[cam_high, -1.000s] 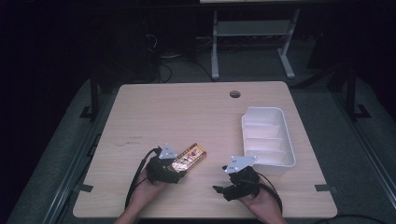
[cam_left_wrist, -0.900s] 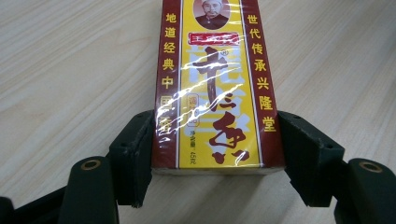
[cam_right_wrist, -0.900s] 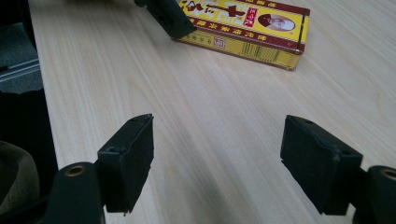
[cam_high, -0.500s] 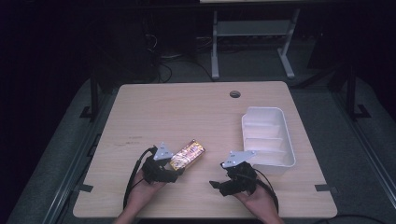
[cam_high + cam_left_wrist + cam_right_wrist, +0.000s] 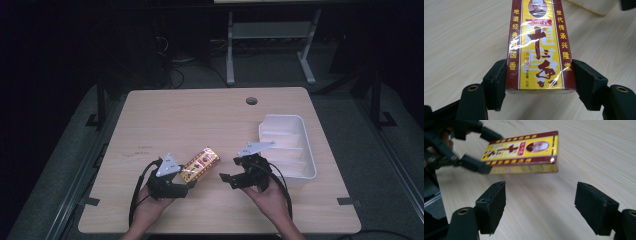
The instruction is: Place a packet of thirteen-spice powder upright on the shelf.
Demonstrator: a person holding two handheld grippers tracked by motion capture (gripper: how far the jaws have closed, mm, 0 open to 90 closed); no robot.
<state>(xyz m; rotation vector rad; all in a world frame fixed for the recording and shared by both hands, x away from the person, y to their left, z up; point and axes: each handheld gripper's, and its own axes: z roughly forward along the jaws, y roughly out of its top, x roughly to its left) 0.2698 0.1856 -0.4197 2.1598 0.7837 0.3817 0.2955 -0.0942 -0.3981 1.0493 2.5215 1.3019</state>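
Wooden desk (image 5: 200, 115): left tongs (image 5: 184, 186) grip a yellow box (image 5: 200, 163); right tongs (image 5: 229, 177) hover open beside a white tray (image 5: 310, 155).

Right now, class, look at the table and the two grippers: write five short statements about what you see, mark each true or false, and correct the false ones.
1. The left gripper has its jaws clamped on the yellow and red box. True.
2. The right gripper holds the box too. False: its jaws stand open with nothing between them, and the box is farther off.
3. The white tray sits at the right side of the table. True.
4. The box lies inside the tray. False: it is apart from the tray, in the left gripper.
5. The box bears Chinese lettering. True.
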